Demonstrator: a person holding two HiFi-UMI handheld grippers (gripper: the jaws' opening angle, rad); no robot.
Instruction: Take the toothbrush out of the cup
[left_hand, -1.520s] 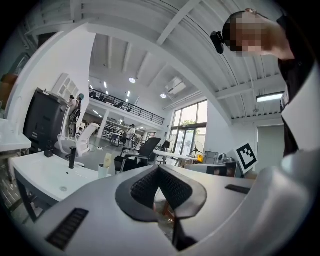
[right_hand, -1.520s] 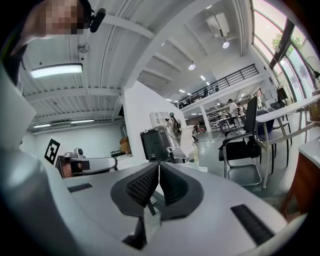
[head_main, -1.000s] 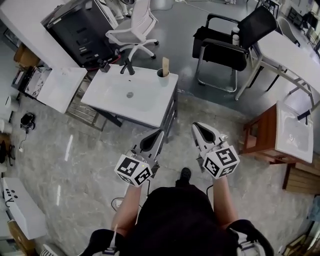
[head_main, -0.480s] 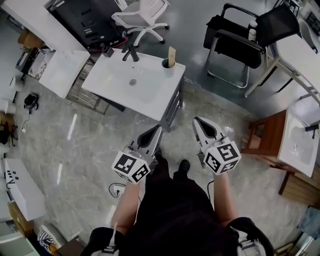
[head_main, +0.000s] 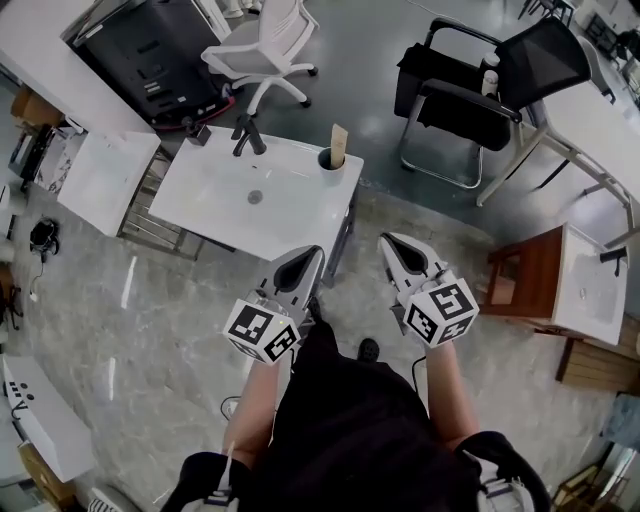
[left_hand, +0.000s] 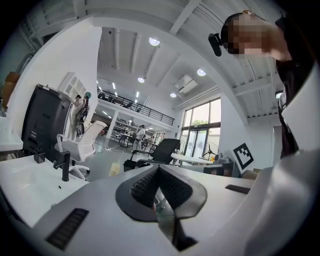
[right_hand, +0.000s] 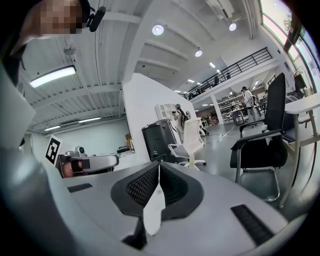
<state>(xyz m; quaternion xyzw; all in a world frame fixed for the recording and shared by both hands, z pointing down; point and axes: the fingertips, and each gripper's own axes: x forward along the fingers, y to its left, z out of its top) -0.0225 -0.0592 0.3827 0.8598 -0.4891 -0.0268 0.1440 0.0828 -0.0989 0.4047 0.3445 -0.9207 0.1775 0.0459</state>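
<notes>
Left claw (head_main: 310, 254) and right claw (head_main: 388, 244) sit closed; toothbrush (head_main: 339, 143) stands upright in cup (head_main: 326, 161).

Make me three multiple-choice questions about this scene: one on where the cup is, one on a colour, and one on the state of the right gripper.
1. Where does the cup holding the toothbrush stand?
A. at the far right corner of the sink
B. down in the basin
C. at the near left corner

2. What colour is the faucet?
A. white
B. black
C. red

3. How is the right gripper?
A. shut on the toothbrush
B. wide open
C. shut and empty

Answers:
1 A: the head view shows it at that corner.
2 B: it stands dark against the white sink.
3 C: its jaws meet with nothing between them.
</notes>
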